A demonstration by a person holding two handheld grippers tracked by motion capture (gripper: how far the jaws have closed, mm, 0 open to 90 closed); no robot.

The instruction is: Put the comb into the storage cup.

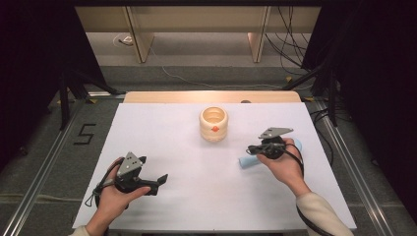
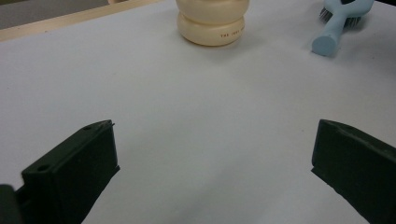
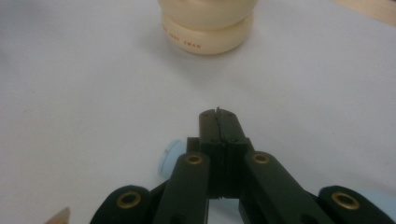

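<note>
On the white table (image 1: 206, 196), the cream jar (image 1: 214, 124) stands mid-table, the left gripper (image 2: 212, 154) is spread wide and empty, and the right gripper (image 3: 218, 116), jaws pressed together, hovers over the light-blue brush (image 1: 246, 162).

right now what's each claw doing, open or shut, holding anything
left claw: open, holding nothing
right claw: shut, holding nothing, just above the brush
</note>
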